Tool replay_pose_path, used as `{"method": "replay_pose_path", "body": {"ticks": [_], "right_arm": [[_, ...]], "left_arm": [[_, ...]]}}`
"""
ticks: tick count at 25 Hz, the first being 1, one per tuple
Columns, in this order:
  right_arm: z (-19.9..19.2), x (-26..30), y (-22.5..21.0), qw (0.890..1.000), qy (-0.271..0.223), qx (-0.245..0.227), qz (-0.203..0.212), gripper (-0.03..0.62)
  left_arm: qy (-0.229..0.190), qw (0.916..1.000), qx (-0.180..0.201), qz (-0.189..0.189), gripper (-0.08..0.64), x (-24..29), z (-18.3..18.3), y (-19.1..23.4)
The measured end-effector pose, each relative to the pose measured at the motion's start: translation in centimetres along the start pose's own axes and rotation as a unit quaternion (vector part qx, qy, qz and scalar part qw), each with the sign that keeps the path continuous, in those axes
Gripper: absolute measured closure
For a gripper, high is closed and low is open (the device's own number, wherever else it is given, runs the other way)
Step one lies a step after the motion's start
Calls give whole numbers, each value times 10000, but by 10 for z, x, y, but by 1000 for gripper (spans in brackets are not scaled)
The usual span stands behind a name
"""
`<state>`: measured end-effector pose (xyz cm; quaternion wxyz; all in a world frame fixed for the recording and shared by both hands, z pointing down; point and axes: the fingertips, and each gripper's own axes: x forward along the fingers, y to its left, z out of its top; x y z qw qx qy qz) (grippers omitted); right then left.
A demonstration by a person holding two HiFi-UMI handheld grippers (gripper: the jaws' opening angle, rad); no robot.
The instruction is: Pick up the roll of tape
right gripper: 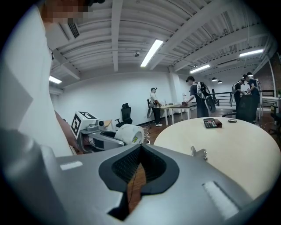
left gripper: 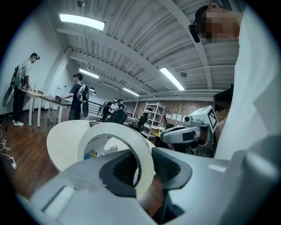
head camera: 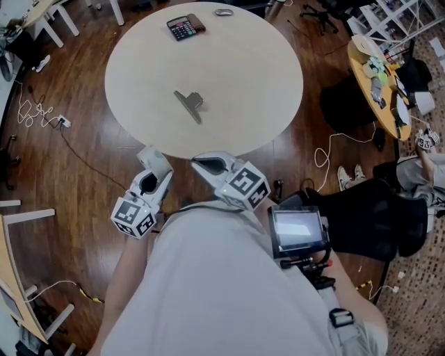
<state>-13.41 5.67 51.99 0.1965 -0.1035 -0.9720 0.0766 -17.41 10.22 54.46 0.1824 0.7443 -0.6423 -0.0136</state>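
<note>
The roll of tape (left gripper: 127,139) is white and stands on edge between my left gripper's (left gripper: 140,166) jaws. The pads pinch its wall, one inside the ring and one outside. In the head view the left gripper (head camera: 156,170) is off the table, near the person's body, with the pale roll (head camera: 154,159) at its tip. My right gripper (head camera: 201,164) hovers beside it at the table's near edge. Its jaws (right gripper: 139,169) are shut with nothing in them. The right gripper view shows the roll (right gripper: 130,133) in the left gripper (right gripper: 99,132).
On the round pale table (head camera: 236,69) lie a metal clip (head camera: 189,104), a calculator (head camera: 182,28) and a mouse (head camera: 224,12). A black chair (head camera: 375,215) and a cluttered wooden table (head camera: 363,69) stand at the right. Cables (head camera: 42,115) cross the wood floor. People stand at far tables.
</note>
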Motion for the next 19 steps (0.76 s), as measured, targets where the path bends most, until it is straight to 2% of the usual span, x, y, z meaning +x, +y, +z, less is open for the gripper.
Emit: {"method": "replay_pose_path", "body": {"ticks": [19], "right_arm": [[3,10,13,10000,45,-50,64,584]], "left_arm": [[-24,10000,-76,-22,448,-15,-5,-1]]}}
